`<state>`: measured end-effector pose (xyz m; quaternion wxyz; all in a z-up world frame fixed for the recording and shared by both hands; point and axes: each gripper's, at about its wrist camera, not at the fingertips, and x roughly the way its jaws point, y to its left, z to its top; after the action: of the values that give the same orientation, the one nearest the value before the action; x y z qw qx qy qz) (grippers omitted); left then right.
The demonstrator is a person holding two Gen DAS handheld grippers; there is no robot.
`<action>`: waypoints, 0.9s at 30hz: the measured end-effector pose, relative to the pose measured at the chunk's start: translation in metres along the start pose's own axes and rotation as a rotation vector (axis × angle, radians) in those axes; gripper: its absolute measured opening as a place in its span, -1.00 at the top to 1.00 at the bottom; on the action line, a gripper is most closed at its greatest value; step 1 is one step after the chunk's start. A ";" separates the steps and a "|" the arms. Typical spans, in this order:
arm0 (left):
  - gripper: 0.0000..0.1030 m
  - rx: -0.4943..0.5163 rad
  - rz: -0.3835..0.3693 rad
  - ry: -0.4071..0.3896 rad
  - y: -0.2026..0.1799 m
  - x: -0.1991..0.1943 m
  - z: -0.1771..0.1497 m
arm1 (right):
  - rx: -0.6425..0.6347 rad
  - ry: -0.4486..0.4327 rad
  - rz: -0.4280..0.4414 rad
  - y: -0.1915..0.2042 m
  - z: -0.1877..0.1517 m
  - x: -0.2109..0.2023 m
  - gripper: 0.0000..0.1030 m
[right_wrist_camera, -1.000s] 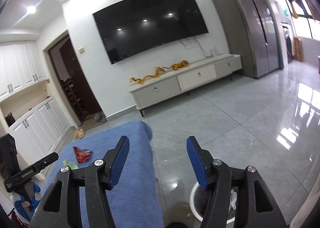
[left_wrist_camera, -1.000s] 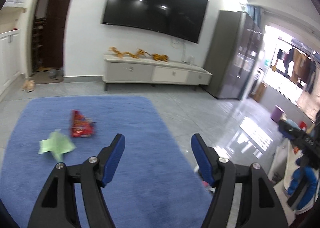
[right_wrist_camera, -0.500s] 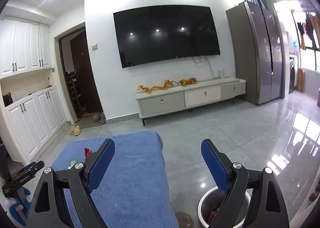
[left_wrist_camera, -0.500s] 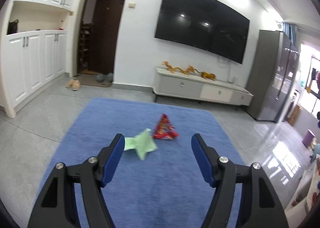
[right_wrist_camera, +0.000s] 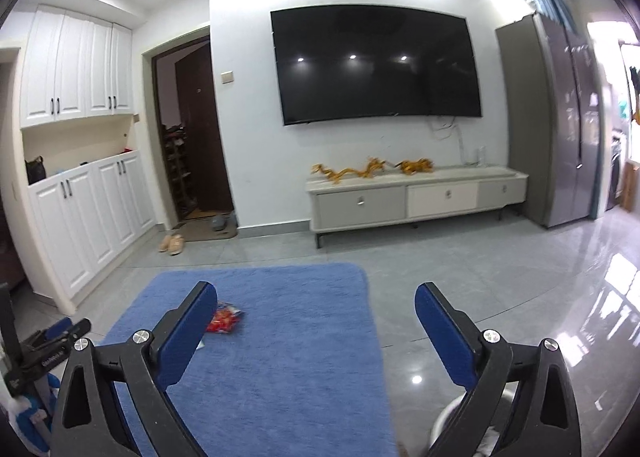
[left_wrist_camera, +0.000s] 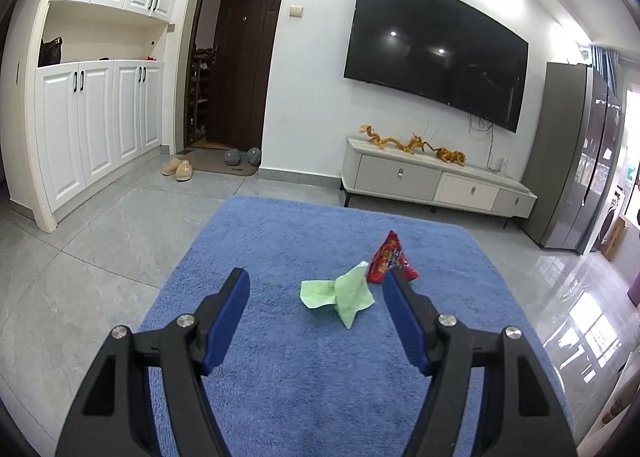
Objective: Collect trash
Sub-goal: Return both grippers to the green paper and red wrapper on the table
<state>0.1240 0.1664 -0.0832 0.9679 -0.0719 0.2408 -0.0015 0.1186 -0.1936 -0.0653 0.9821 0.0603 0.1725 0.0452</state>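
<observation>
I am lining up the left gripper [left_wrist_camera: 316, 299] on the crumpled pale green paper scrap [left_wrist_camera: 340, 295], which is lying on the fluffy blue rug [left_wrist_camera: 320, 377] just ahead of its spread, empty jaws. A red crinkled snack wrapper [left_wrist_camera: 390, 259] is lying just beside it, further off. By my reading this is the approach step: next I am needing to dip down and close on the green scrap alone. The right gripper [right_wrist_camera: 316, 327] is hanging empty, its jaws having just been opening wide; the round white bin [right_wrist_camera: 446, 419] is peeking out under its right finger. The rug is soft and the paper light, so I am expecting it to shift easily. Around the rug, glossy grey floor tiles [right_wrist_camera: 500, 277] are reflecting the lights.
</observation>
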 end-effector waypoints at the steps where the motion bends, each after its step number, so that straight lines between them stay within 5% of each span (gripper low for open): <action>1: -0.31 0.003 0.004 0.003 0.000 0.004 -0.001 | 0.008 0.006 0.014 0.000 -0.001 0.006 -1.00; 20: -0.32 0.031 0.044 0.092 -0.002 0.076 -0.015 | 0.043 0.103 0.022 -0.007 -0.032 0.071 -1.00; 27: -0.33 0.032 0.053 0.116 -0.001 0.094 -0.021 | 0.054 0.254 0.056 -0.009 -0.049 0.100 -1.00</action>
<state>0.1969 0.1585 -0.1454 0.9531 -0.0499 0.2982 0.0160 0.1960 -0.1860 -0.1461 0.9486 0.0855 0.2951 0.0754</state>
